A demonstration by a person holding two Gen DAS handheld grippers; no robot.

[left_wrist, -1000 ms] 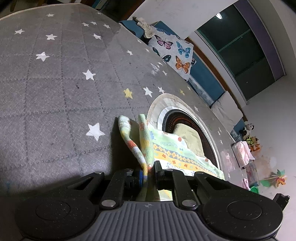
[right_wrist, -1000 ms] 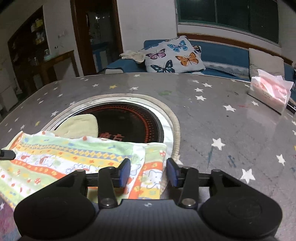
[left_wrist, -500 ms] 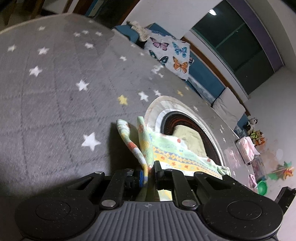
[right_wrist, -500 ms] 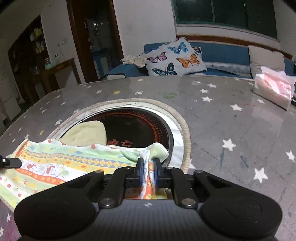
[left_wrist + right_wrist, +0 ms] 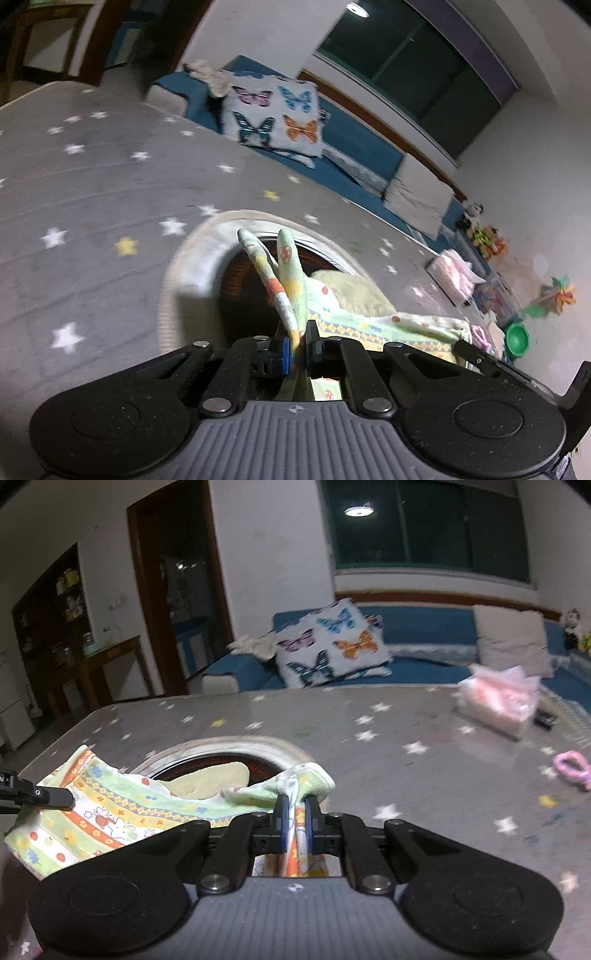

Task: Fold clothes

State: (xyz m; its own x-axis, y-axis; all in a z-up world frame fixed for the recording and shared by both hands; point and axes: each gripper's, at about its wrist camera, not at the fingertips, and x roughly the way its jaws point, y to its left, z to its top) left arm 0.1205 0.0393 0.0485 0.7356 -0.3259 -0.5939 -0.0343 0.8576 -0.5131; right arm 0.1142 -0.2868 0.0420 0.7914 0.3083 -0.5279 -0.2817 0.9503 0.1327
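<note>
Both grippers, left gripper [image 5: 298,349] and right gripper [image 5: 295,821], have fingers clamped on corners of the printed cloth [image 5: 110,812], lifted above the counter [image 5: 424,775]. Its sagging middle could drag across the round burner [image 5: 258,764] at twelve o'clock, spoiling the fold.

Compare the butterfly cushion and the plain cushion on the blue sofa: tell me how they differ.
The butterfly cushion is white with coloured butterflies; the plain cushion is an unpatterned beige-grey. The butterfly cushion sits toward the sofa's left in the right wrist view, beside a crumpled pale cloth; the plain cushion sits toward its right, behind the pink tissue pack on the table. Both are squarish and lean against the sofa back.
</note>
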